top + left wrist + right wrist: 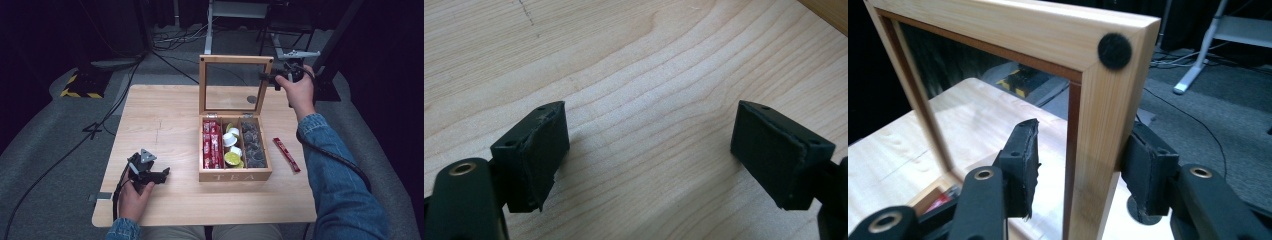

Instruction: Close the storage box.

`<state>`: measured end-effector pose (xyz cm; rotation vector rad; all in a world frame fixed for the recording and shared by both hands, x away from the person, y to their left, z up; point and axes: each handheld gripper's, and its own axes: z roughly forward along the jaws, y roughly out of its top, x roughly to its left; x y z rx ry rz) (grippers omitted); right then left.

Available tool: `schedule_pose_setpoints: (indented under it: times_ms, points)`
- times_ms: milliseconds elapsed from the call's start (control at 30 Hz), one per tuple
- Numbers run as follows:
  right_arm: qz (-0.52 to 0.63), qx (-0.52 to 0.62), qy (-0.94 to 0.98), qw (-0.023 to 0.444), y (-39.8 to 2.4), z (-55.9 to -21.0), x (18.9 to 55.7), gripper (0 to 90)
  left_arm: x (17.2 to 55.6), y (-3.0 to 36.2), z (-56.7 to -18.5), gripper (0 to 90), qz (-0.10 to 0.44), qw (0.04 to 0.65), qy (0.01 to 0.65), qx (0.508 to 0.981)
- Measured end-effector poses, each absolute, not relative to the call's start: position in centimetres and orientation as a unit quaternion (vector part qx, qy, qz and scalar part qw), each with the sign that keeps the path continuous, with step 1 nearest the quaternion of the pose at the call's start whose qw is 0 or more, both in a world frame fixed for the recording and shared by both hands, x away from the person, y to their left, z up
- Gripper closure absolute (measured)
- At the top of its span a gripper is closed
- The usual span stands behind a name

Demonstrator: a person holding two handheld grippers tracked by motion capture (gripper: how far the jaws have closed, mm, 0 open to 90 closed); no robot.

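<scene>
Stiff hinged lid [1108, 125], glass fragile: right tongs [1080, 165] straddling its side rail, gap inside; left tongs [649, 155] wide, empty.

Blue denim sleeves are worn on both forearms. Each hand carries a black gripper: the left gripper [150, 175] is topped by a grey three-cornered plate, and the right gripper [272, 77] bears a pale grey plate too. Black cables are trailed from both. Square black fingers [536, 155] faced with dark foam pads are seen, with brass-ringed pivot holes in the black arms behind them
</scene>
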<state>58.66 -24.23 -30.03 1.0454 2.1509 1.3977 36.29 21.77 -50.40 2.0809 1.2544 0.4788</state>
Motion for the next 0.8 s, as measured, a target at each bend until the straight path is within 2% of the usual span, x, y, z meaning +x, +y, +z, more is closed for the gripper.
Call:
schedule_pose_setpoints:
  times_ms: [333, 800]
  points:
    - [0.514, 0.330, 0.770, 0.184, -25.2, -29.2, 53.4, 51.1, 36.4, 21.6, -50.4, 15.9, 0.184, 0.325, 0.480, 0.794]
    - [0.447, 0.311, 0.814, 0.204, -24.9, -28.3, 48.3, 48.4, 36.4, 21.6, -50.4, 15.8, 0.182, 0.326, 0.480, 0.794]
